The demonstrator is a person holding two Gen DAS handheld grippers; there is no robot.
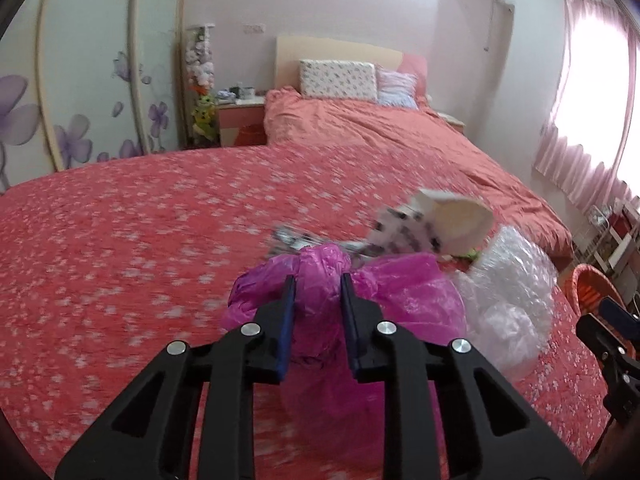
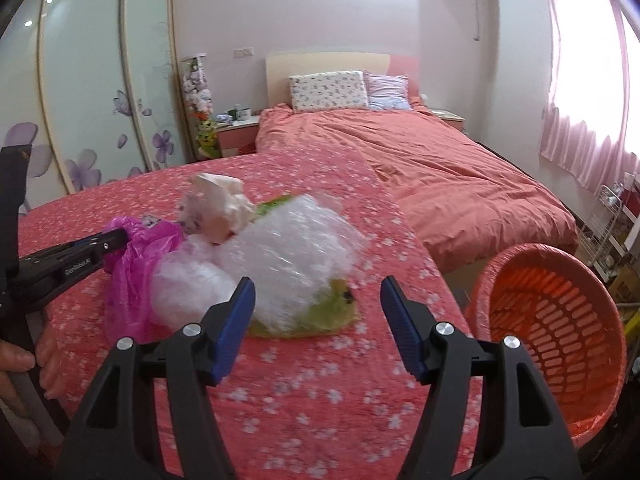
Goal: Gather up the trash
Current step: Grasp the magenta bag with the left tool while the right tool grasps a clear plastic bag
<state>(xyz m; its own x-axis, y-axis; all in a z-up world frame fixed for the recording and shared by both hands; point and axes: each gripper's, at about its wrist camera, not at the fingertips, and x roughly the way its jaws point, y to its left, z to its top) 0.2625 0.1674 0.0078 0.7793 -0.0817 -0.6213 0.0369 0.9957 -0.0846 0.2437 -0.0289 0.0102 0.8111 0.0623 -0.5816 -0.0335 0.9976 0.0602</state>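
A magenta plastic bag lies crumpled on the red flowered cloth; it also shows in the right wrist view. My left gripper is shut on a bunch of this bag, and it shows from the side in the right wrist view. Beside the bag lie clear bubble wrap, crumpled white paper and a green wrapper. My right gripper is open and empty, just in front of the bubble wrap. An orange basket stands at the right.
The red flowered cloth covers the near surface. Behind it is a bed with a coral duvet and pillows. A wardrobe with flower doors is at the left, pink curtains at the right.
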